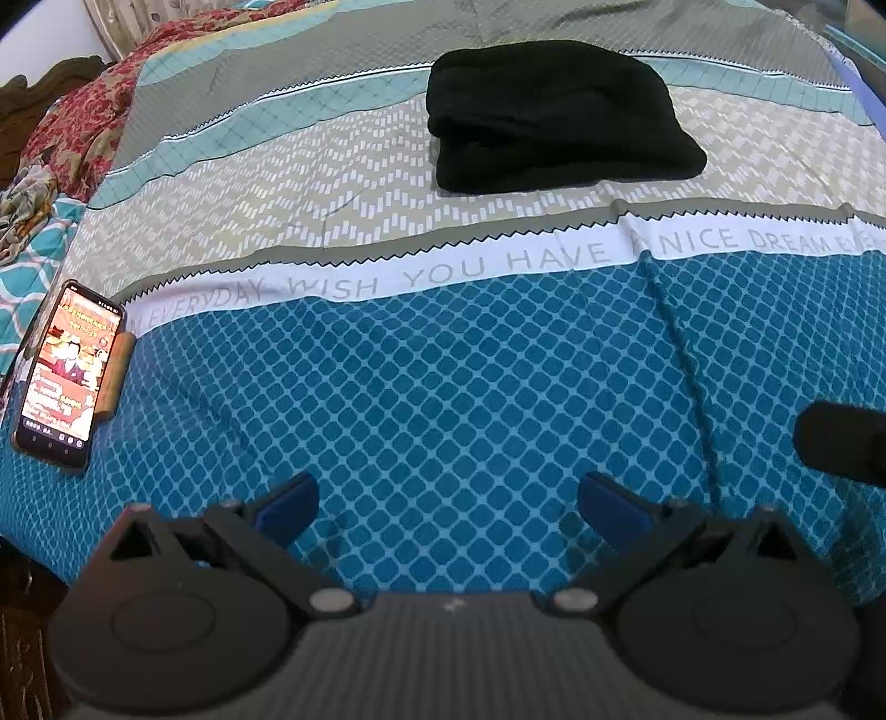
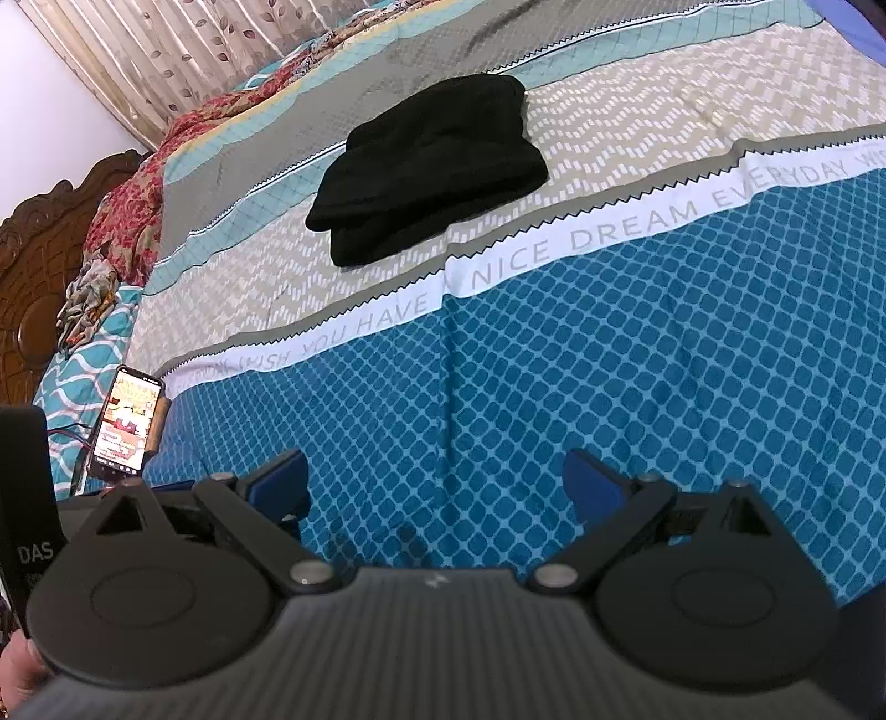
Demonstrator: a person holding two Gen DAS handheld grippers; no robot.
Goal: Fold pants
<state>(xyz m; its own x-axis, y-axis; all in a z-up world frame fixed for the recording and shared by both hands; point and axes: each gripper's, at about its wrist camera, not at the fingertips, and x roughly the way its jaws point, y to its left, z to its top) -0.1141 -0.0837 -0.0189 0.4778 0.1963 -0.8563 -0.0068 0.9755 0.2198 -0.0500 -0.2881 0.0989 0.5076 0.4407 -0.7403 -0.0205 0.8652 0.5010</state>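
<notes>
Both jaws stand spread and hold nothing: left gripper and right gripper hover over the bedsheet, well apart from the pants, which lie folded in a stack. Judged done; best leave the stack untouched.

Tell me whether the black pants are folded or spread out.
Folded: the pants lie as a compact stack of layers on the bedsheet, no legs stretched out.

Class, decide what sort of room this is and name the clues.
Probably a bedroom: a patterned teal and beige bedsheet spread over a bed, a carved dark wooden headboard, and leaf-print curtains.
</notes>
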